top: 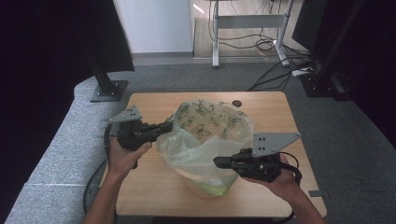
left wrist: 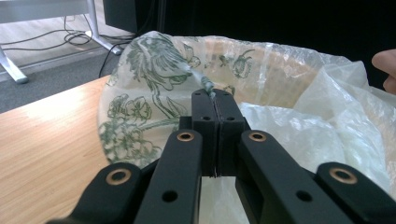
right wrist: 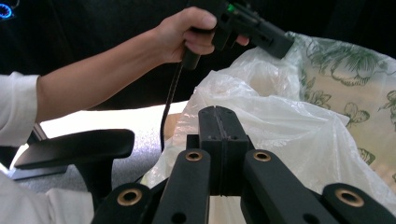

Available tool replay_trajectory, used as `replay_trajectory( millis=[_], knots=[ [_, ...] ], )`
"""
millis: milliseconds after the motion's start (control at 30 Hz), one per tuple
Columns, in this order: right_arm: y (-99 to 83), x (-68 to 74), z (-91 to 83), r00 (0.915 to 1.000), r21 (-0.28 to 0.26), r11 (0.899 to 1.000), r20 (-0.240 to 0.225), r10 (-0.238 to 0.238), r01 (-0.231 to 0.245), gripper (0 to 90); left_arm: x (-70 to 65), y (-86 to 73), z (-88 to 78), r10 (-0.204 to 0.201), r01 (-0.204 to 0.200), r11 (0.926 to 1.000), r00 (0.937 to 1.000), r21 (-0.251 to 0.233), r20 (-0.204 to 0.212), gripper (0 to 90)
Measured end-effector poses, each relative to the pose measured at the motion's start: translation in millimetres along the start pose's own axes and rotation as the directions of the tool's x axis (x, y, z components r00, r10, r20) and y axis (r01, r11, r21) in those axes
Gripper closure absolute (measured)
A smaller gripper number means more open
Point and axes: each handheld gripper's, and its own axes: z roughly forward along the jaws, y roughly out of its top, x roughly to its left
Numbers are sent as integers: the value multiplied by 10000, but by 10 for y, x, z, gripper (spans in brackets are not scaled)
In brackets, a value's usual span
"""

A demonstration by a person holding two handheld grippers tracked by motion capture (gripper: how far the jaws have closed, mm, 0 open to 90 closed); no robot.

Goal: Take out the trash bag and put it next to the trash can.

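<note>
Pinching clear bag lining floral bin: left tool, right tool, both clamped.

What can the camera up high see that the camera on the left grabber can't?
High view alone: both hands, the whole wooden table, the right gripper shut on the plastic bag, grey carpet and a desk frame behind. Left gripper view alone: close up, a twisted bit of the bag pinched in the left gripper. Both: the flower-print bin, the bag, the tabletop.
</note>
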Motion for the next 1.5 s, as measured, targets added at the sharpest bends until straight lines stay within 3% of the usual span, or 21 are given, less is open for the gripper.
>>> replay_trajectory(
  millis=[333, 433, 533, 633, 800, 933, 1033, 1100, 1267, 1300, 1367, 1500],
  knots=[
    [-166, -7, -35, 9995, 42, 9995, 43, 308, -308, 892, -40, 5, -56, 125, -124, 9998, 9999, -165, 36, 894],
    [-163, 44, -47, 9995, -87, 9996, 191, 258, -256, 672, -35, 10, -77, 121, -122, 9997, 9999, -221, -30, 895],
    [-90, 135, -19, 9999, -152, 9998, 77, 129, -128, 568, -30, 18, -111, 99, -102, 9995, 9999, -306, -117, 896],
    [-41, 213, 67, 10000, -5, 10000, -79, 7, -7, 508, -19, 32, -157, 74, -80, 9993, 9998, -354, -167, 896],
    [-83, 268, 313, 9999, 821, 9966, -122, 26, -16, 449, -8, 62, -202, 91, -101, 9992, 9996, -377, -272, 897],
    [-122, 278, 442, 9995, 1496, 9885, 172, -263, 235, 512, -1, 91, -230, 107, -119, 9992, 9995, -394, -298, 897],
    [-134, 275, 450, 9986, 1660, 9858, 412, -327, 255, 653, 11, 104, -237, 72, -84, 9992, 9995, -390, -311, 897],
    [-130, 276, 445, 9996, 1668, 9859, 229, -151, 111, 759, 14, 112, -239, 49, -61, 9992, 9995, -400, -318, 897],
    [-103, 273, 433, 9998, 1749, 9846, 182, 33, -65, 789, -2, 134, -234, 98, -109, 9993, 9995, -357, -298, 897],
    [-95, 267, 418, 9997, 1550, 9878, 182, 131, -158, 883, -6, 139, -234, 111, -121, 9993, 9995, -348, -294, 897],
    [-71, 247, 377, 9993, 1171, 9924, 130, 357, -370, 895, -13, 146, -233, 124, -134, 9993, 9996, -362, -272, 897],
    [-48, 247, 365, 9997, 1204, 9925, 175, 193, -213, 896, -16, 164, -235, 147, -157, 9992, 9995, -356, -281, 897]
  ],
)
